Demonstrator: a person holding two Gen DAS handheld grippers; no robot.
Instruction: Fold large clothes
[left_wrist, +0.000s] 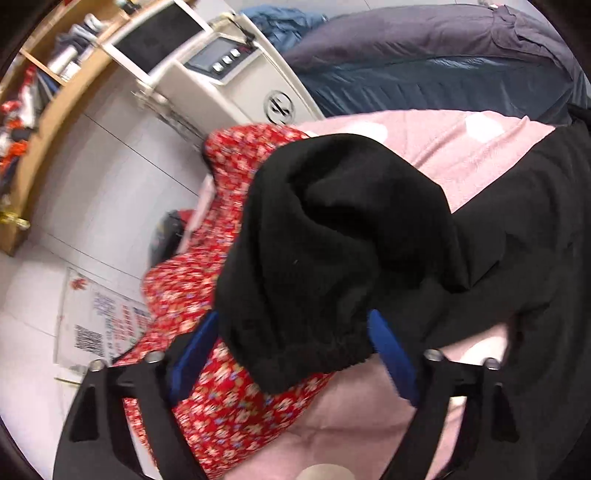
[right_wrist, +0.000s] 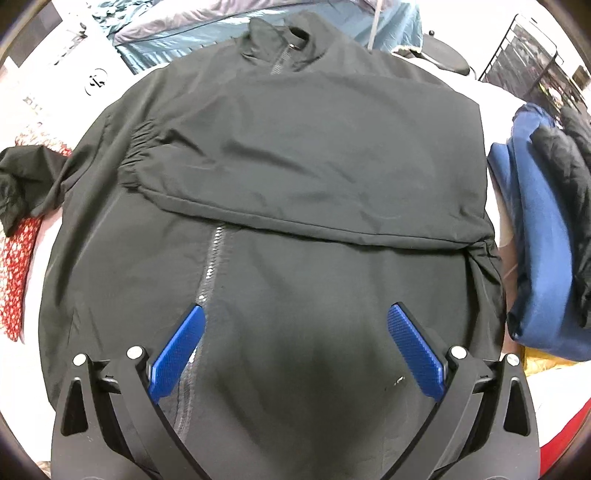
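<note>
A black zip jacket (right_wrist: 295, 155) lies flat on the bed, collar (right_wrist: 280, 40) at the far end. One sleeve is folded across its chest. My right gripper (right_wrist: 295, 350) hovers open over the lower front, beside the zipper (right_wrist: 210, 266), with nothing between its blue pads. The other sleeve (right_wrist: 26, 173) trails off the left side onto red floral cloth. In the left wrist view that sleeve's bunched cuff (left_wrist: 314, 295) sits between the blue pads of my left gripper (left_wrist: 295, 350). The jaws stand wide around the cuff, with a little daylight beside each pad.
Red floral cloth (left_wrist: 221, 387) and a pink blanket (left_wrist: 461, 147) cover the bed under the jacket. A white appliance (left_wrist: 236, 85) and a wooden shelf (left_wrist: 55, 92) stand past the bed's edge. Folded blue and black garments (right_wrist: 546, 229) lie to the right. A dark quilt (left_wrist: 443, 74) lies at the far end.
</note>
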